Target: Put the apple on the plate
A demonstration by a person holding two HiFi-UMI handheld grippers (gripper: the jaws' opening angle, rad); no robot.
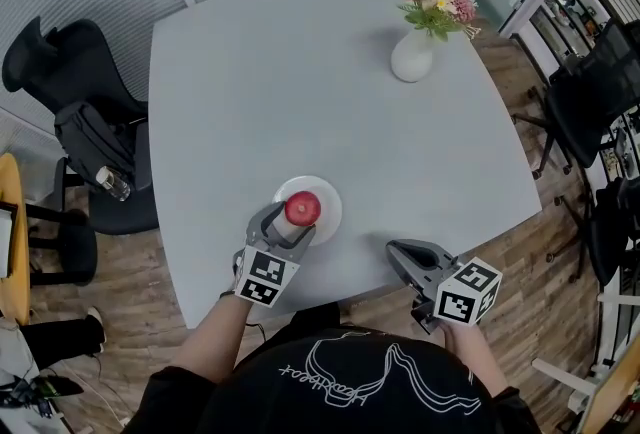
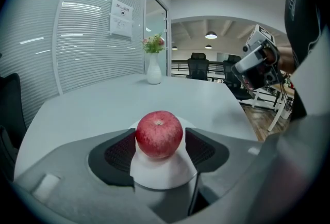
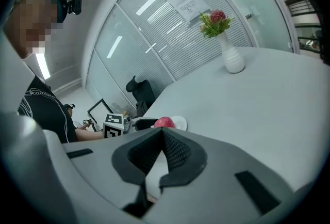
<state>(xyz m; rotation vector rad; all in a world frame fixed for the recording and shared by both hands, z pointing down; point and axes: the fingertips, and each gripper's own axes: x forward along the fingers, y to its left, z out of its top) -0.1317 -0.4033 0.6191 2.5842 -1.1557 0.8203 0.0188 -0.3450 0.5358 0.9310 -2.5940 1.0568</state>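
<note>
A red apple [image 1: 302, 209] sits over the small white plate [image 1: 332, 202] near the front edge of the grey table [image 1: 300, 72]. My left gripper [image 1: 297, 221] is shut on the apple, one pad at each side of it. In the left gripper view the apple [image 2: 159, 134] stands upright between the black pads [image 2: 119, 152], with the plate [image 2: 161, 175] right beneath it. My right gripper [image 1: 402, 254] hovers shut and empty at the table's front edge, to the right of the plate. The right gripper view shows its jaw tips [image 3: 162, 134] meeting, with the apple [image 3: 164, 123] and plate [image 3: 181, 124] beyond them.
A white vase of flowers [image 1: 412, 57] stands at the table's far right. Black office chairs [image 1: 85, 132] are on the left, one with a bottle [image 1: 113, 184] on its seat, and more chairs [image 1: 590, 102] on the right. Glass walls with blinds lie behind.
</note>
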